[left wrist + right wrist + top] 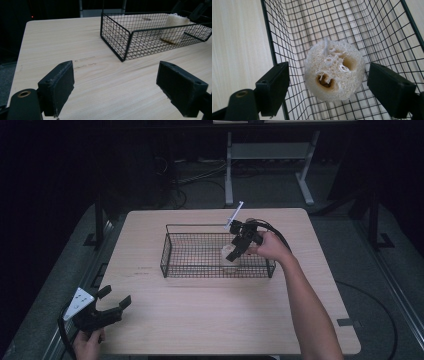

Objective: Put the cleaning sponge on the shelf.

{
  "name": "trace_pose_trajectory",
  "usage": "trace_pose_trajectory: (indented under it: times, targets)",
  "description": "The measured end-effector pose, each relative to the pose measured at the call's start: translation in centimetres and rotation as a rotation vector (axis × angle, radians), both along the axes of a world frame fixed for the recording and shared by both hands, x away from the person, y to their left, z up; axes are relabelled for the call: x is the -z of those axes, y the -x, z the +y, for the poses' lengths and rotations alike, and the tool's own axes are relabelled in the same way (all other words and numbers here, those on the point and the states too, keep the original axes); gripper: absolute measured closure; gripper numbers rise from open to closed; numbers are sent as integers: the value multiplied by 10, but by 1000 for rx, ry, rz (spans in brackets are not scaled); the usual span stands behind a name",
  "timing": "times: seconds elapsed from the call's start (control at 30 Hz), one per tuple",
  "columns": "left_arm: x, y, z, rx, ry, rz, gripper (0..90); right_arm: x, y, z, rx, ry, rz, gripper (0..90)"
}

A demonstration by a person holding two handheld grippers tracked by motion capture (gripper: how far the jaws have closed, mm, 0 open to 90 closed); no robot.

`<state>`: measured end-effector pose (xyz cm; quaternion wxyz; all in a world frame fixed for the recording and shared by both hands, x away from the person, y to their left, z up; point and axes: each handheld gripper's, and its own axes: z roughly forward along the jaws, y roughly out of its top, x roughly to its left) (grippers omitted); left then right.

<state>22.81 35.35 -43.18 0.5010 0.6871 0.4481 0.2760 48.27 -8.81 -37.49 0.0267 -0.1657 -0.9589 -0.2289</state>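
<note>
Loofah (229, 258), pale and upright, stands inside the wire basket (172, 265) toward its right end, high view; right gripper (233, 254) hangs over it, left gripper (114, 301) idles well off the basket's near-left corner. Left gripper view: jaws spread, nothing between, basket (113, 47) ahead. Right gripper view: jaws apart either side of loofah (334, 70), pads clear of it. Risk: a jaw could snag the mesh or topple the light sponge on withdrawal.

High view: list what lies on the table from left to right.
Left claw → wire basket → loofah piece standing in the basket → right claw just above it.
</note>
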Motion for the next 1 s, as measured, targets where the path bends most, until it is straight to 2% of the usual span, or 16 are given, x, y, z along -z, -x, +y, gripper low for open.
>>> trace_pose_trajectory:
  times: [0.27, 0.77, 1.0]
  targets:
    - [0, 0, -1, 5, -4, -1, 139, -9, 6, -3, 0, -9, -17, 176]
    - [0, 0, -3, 10, -9, -1, 139, -17, 18, -14, 2, -21, -45, 175]
    - [0, 0, -4, 13, -11, 1, 140, -20, 24, -19, 3, -33, -36, 172]
